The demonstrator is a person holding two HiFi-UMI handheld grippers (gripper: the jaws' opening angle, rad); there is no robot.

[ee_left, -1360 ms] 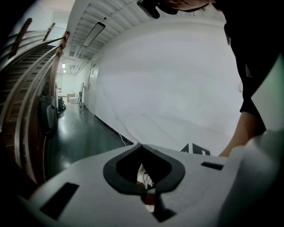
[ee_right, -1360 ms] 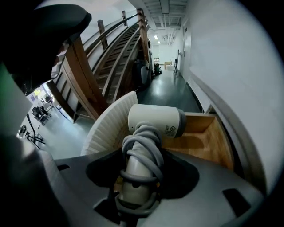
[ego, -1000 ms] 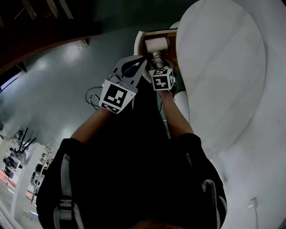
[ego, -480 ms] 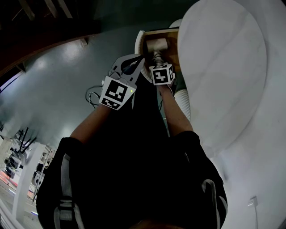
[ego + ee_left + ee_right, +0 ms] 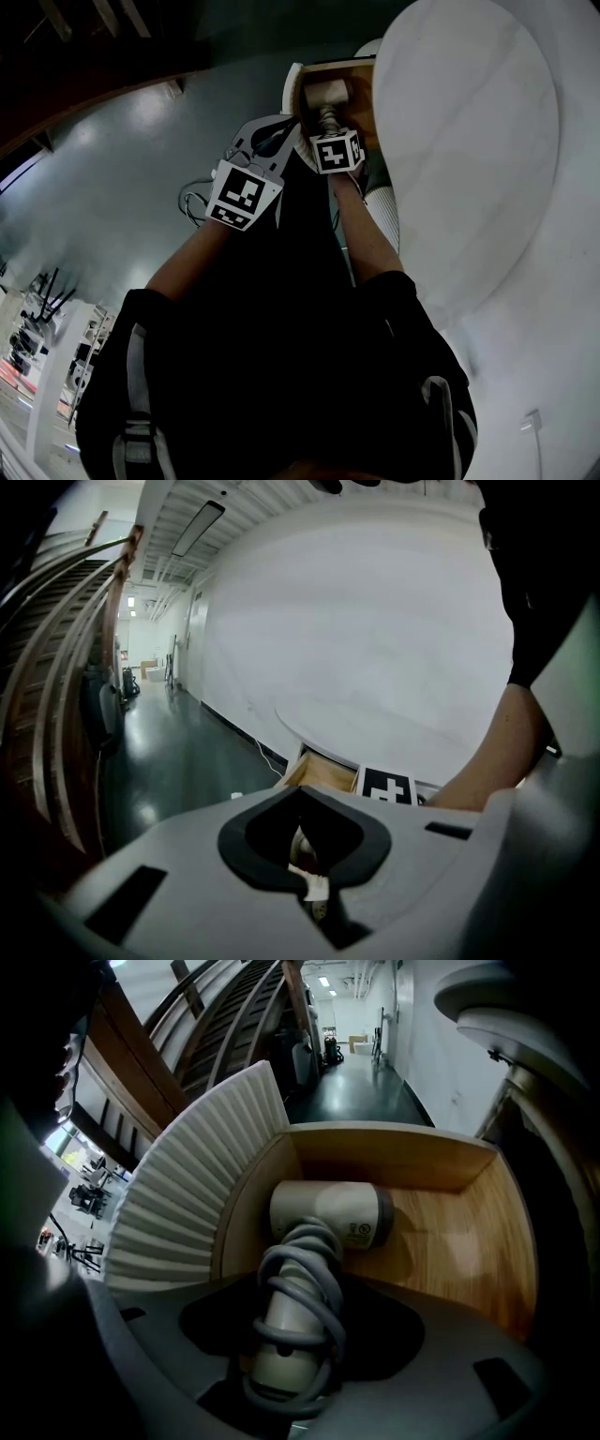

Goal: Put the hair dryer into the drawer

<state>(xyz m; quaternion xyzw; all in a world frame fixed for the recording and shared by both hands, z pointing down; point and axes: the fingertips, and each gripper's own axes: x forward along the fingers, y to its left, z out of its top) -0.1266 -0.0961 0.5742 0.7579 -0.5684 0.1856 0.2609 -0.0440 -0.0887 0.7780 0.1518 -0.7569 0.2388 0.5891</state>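
The cream hair dryer point(image 5: 330, 1213) lies inside the open wooden drawer point(image 5: 469, 1232), its head on the drawer floor and its grey cord wound round the handle. My right gripper point(image 5: 289, 1340) points steeply down into the drawer, shut on that handle, and its jaws have just been opening a little with the handle still between them. The head view shows the hair dryer point(image 5: 328, 92) in the drawer point(image 5: 334, 66) just beyond the right gripper point(image 5: 328, 118). My left gripper point(image 5: 296, 122) hovers beside the drawer front, shut on nothing; its own view shows the left gripper point(image 5: 311, 889) below the drawer point(image 5: 323, 772).
The drawer has a white ribbed front point(image 5: 187, 1176) and sits under a large white round table top point(image 5: 469, 141). A coiled cable point(image 5: 192, 208) lies on the dark glossy floor to the left. Wooden stair rails point(image 5: 56, 649) run along the far left.
The right gripper's marker cube has shifted slightly toward the drawer as the gripper tipped steeper. The left gripper has sunk a little beside the drawer front.
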